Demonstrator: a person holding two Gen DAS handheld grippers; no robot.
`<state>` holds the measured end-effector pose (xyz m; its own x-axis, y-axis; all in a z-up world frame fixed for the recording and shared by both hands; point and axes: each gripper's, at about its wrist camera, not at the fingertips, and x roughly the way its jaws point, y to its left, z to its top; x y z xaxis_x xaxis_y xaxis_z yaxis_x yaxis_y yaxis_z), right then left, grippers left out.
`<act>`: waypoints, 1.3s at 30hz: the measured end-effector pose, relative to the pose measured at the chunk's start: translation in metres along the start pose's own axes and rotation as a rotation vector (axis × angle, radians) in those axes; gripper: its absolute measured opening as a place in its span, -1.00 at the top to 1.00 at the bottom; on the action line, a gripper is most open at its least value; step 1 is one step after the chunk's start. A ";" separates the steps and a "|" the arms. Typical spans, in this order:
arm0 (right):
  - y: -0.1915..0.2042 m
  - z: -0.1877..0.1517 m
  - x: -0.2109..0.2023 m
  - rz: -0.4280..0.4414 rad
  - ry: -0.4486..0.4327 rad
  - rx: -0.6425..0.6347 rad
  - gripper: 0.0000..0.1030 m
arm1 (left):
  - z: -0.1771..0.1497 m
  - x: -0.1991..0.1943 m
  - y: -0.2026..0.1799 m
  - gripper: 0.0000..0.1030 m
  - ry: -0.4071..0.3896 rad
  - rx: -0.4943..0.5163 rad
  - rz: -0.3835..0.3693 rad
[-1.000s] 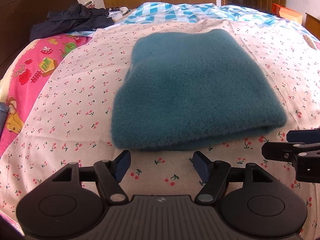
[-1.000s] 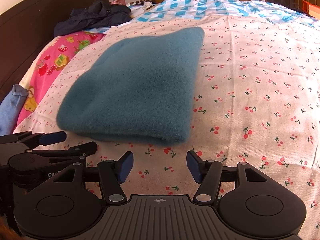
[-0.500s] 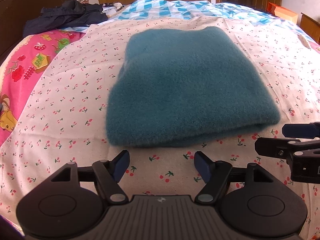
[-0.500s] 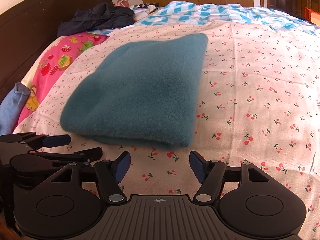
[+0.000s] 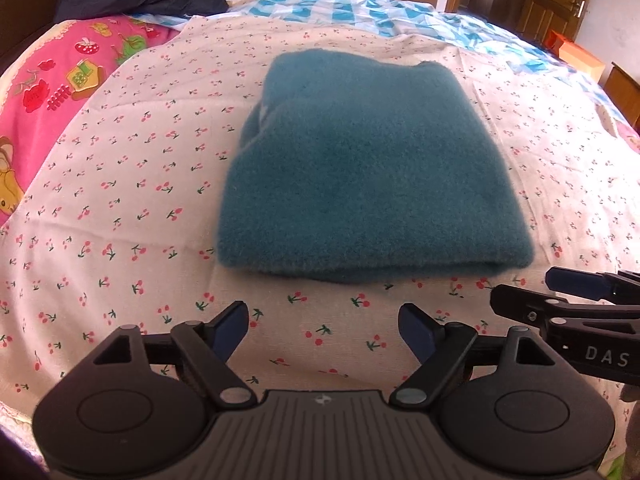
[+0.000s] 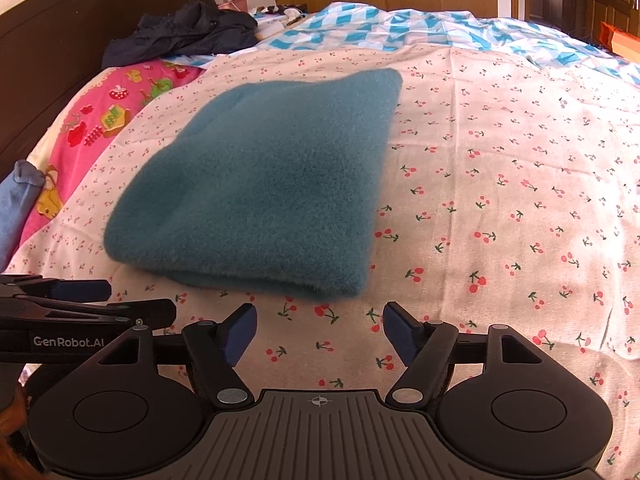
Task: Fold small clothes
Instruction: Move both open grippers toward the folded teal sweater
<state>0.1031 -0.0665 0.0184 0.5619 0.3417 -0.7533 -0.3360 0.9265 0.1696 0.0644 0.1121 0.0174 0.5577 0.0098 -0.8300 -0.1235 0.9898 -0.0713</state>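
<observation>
While the folded teal fleece garment [image 5: 368, 172] lies flat on the cherry-print sheet [image 5: 120, 200] that covers the bed, both tools hang just short of its near folded edge and touch nothing. Seen from the left wrist, the left gripper [image 5: 324, 326] has its blue-padded fingers spread wide apart over bare sheet, with nothing between them. Seen from the right wrist, the right gripper [image 6: 320, 330] stands the same way, jaws apart and empty, facing the garment's near right corner. Each tool shows in the other's view: the right one enters at the right edge of the left view, and the left one at the left edge of the right view. The garment sits toward the middle of the sheet, nearer its left side. Past the sheet's left edge a pink cartoon-print cover [image 6: 100, 124] shows, beyond its far edge lies a blue-and-white checked quilt [image 6: 400, 28], and a dark jacket [image 6: 180, 32] is heaped at the bed's far left corner by the dark headboard [image 6: 80, 32].
</observation>
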 end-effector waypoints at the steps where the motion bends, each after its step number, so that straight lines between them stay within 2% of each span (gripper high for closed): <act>1: -0.001 0.000 -0.001 -0.001 -0.003 0.002 -0.40 | 0.001 -0.002 -0.002 -0.68 0.000 0.009 -0.003; 6: -0.003 0.003 -0.009 -0.011 -0.022 0.001 -0.47 | 0.005 -0.009 -0.015 -0.68 -0.026 0.062 0.009; 12: -0.008 0.007 -0.017 -0.013 -0.042 0.006 -0.51 | 0.008 -0.013 -0.019 -0.69 -0.040 0.048 0.014; 18: -0.012 0.010 -0.024 -0.001 -0.067 0.015 -0.52 | 0.013 -0.019 -0.028 -0.70 -0.058 0.095 0.055; 32: -0.015 0.011 -0.034 -0.008 -0.102 0.017 -0.57 | 0.017 -0.022 -0.043 -0.74 -0.058 0.143 0.091; 39: -0.016 0.010 -0.036 -0.018 -0.108 0.020 -0.59 | 0.017 -0.023 -0.043 -0.74 -0.061 0.138 0.078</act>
<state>0.0958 -0.0920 0.0492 0.6463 0.3387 -0.6838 -0.3105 0.9353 0.1697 0.0708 0.0714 0.0485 0.6001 0.0923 -0.7946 -0.0570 0.9957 0.0726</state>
